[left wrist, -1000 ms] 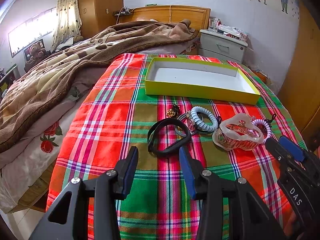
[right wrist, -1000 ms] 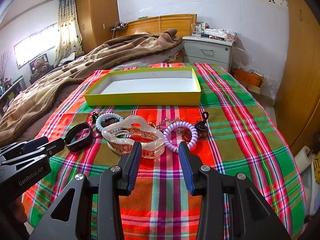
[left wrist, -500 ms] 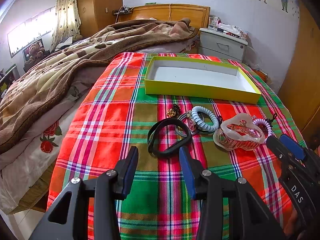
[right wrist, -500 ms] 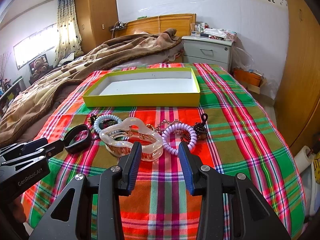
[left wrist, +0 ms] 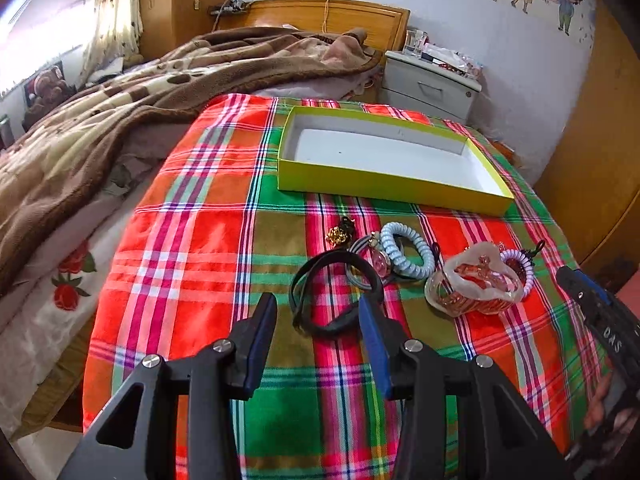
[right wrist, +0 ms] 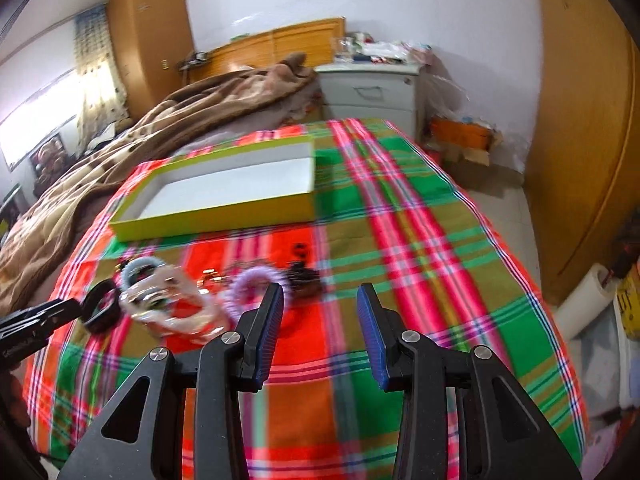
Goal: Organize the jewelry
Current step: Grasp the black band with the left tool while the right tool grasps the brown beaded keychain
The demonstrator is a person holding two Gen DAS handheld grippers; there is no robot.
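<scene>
1. Yellow box (left wrist: pixel 394 188) on the plaid bed cover (left wrist: pixel 192 240) has nothing in it. Near it lie one black band (left wrist: pixel 334 300), one blue coil tie (left wrist: pixel 406 250) and one clear hair claw (left wrist: pixel 474 290). Left gripper (left wrist: pixel 318 320) jaws are apart.
2. Yellow box (right wrist: pixel 224 216) holds nothing. Jewelry is blurry: one purple coil tie (right wrist: pixel 252 286) shows. Right gripper (right wrist: pixel 320 314) jaws are apart.

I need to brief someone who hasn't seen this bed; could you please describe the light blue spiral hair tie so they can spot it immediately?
Find the yellow-green box on the plaid cloth; a row of accessories lies just in front of it. The light blue spiral hair tie lies mid-row, between the black band and the clear pink hair claw. It is the only pale blue coil; the other coil is lilac.
</scene>
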